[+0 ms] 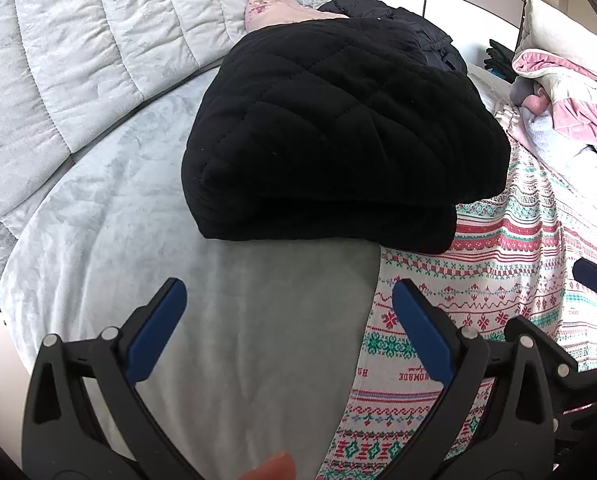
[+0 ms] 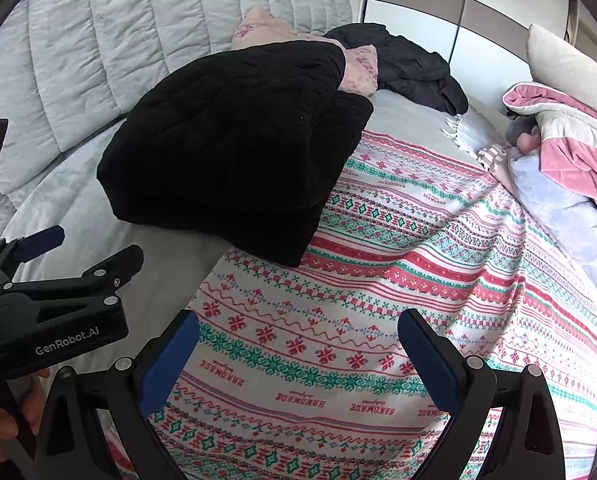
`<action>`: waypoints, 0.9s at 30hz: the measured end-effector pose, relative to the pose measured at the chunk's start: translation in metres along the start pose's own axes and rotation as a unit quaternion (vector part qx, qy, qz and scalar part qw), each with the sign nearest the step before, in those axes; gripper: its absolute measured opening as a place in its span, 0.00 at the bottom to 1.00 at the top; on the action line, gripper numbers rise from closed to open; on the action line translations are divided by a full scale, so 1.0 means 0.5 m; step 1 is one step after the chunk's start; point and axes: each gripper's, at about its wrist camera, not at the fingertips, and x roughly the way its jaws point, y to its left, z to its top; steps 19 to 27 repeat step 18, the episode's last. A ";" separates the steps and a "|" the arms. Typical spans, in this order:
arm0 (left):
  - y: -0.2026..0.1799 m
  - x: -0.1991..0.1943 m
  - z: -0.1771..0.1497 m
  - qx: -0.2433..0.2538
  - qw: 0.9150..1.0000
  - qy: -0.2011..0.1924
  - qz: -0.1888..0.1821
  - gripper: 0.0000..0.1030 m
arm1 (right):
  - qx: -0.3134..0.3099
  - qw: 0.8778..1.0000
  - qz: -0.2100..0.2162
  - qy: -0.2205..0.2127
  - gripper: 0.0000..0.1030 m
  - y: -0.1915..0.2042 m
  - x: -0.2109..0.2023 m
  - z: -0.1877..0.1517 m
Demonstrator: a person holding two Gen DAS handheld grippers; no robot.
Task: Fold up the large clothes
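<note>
A: Left wrist view, what shows?
B: The left hand-held gripper (image 1: 289,302) has its blue-padded fingers spread wide, nothing between them, above a grey bed cover (image 1: 146,216). Just ahead lies a folded black quilted garment (image 1: 338,136), its right part resting on a patterned blanket (image 1: 510,280). At the bottom edge a fingertip (image 1: 272,468) is cut off.

A: Anything hard to make out?
B: Behind the garment, a pink pillow (image 1: 266,12) and a dark jacket (image 1: 430,28) are mostly hidden. The right rim cuts a pink-and-cream heap (image 1: 570,92).

A: And the right wrist view?
B: The right hand-held gripper (image 2: 298,330) is also wide open and empty, over the patterned blanket (image 2: 418,264), which lies bare in front of it. The left hand-held gripper (image 2: 94,248) enters from the left edge, partly cut off. The black quilted garment (image 2: 234,136) sits ahead and left, straddling the edge between the grey bed cover (image 2: 78,200) and the blanket. The dark jacket (image 2: 410,68) lies crumpled behind it.
</note>
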 end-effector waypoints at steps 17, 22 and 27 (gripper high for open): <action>-0.001 0.000 -0.001 0.004 1.000 -0.001 0.000 0.99 | 0.000 1.000 0.002 0.001 0.98 -0.001 -0.001 0.000; -0.004 0.001 0.000 0.007 1.000 0.002 -0.004 0.99 | 0.000 1.000 0.001 0.001 0.98 -0.002 -0.002 0.000; -0.004 0.001 0.000 0.007 1.000 0.002 -0.004 0.99 | 0.000 1.000 0.001 0.001 0.98 -0.002 -0.002 0.000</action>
